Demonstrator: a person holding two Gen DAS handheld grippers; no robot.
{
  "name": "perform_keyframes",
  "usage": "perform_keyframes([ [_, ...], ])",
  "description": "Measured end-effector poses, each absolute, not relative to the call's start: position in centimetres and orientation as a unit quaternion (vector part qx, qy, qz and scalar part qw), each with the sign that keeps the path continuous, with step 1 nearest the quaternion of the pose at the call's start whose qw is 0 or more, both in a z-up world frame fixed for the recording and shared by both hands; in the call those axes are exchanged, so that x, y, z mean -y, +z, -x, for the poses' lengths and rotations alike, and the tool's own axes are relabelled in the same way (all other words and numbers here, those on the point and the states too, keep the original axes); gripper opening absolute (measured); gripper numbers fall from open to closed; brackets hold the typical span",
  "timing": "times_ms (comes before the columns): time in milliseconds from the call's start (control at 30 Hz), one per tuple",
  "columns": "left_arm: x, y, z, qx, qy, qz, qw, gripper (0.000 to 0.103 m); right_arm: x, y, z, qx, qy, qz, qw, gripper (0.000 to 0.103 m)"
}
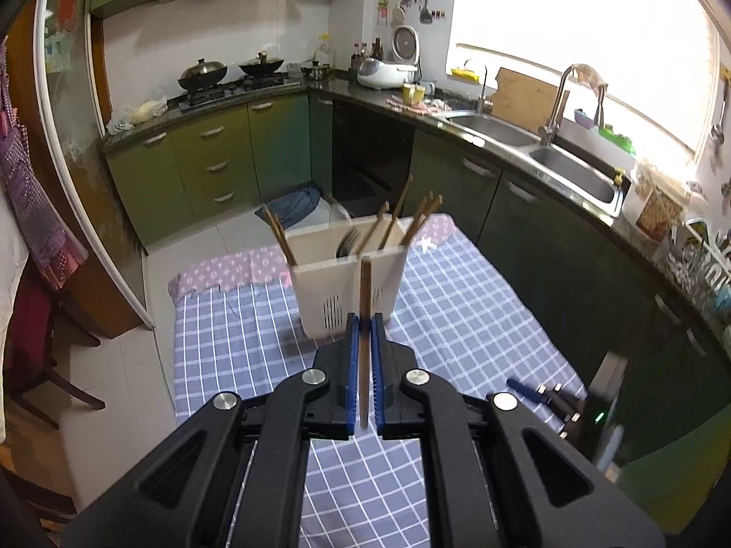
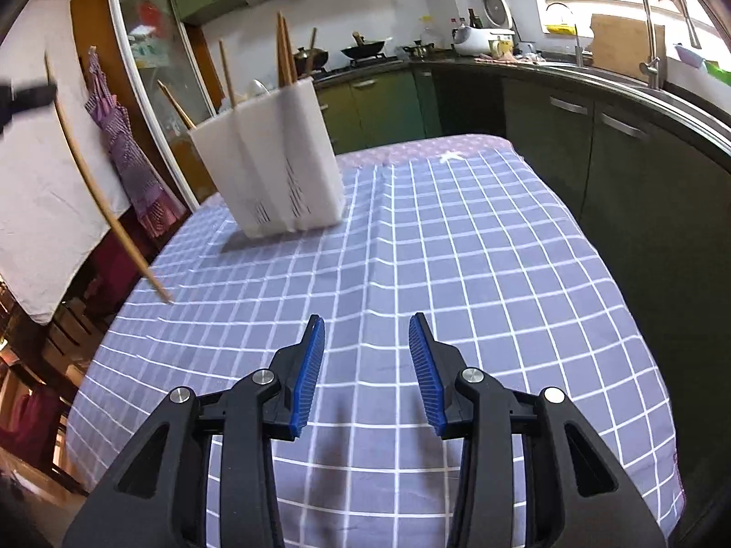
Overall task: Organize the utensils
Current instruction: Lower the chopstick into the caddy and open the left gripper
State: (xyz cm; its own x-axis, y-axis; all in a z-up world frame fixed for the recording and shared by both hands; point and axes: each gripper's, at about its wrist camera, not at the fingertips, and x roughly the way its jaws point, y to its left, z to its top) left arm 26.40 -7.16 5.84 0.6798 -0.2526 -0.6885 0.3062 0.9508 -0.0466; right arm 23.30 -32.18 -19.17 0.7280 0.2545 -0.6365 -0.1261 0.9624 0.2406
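My left gripper (image 1: 364, 319) is shut on a wooden chopstick (image 1: 365, 292) that stands upright between its blue pads, held above the table just in front of the white utensil holder (image 1: 347, 287). The holder holds several wooden chopsticks (image 1: 418, 219) and a dark utensil. In the right wrist view the same holder (image 2: 274, 160) stands at the far left of the table, and the held chopstick (image 2: 105, 201) slants down at the left edge. My right gripper (image 2: 365, 324) is open and empty, low over the checked cloth.
The table wears a blue checked cloth (image 2: 457, 251) with a pink patterned strip at the far end. Green kitchen cabinets (image 1: 214, 155), a stove with pans and a double sink (image 1: 566, 169) line the walls. A wooden chair (image 1: 41, 356) stands left of the table.
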Motion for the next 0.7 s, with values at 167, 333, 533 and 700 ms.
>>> perform_keyframes([
  [167,7.3,9.1,-28.1,-0.361,-0.151,-0.029,0.920,0.005,32.6,-20.6,-23.4,-0.361,0.092,-0.090,0.923,0.039],
  [333,7.8,12.1,-30.0,-0.343,-0.138,-0.026,0.929,0.005,32.5,-21.0,-23.4,-0.366,0.090,-0.090,0.922,0.039],
  [533,8.6,15.7,-32.7,-0.311,-0.119,-0.029,0.942,0.005,32.6,-22.1,-23.7,-0.380,0.096,-0.100,0.915,0.039],
  [700,9.3,17.3,-35.4,-0.297,-0.101,-0.029,0.949,0.005,31.7,-22.7,-23.2,-0.380,0.103,-0.086,0.915,0.040],
])
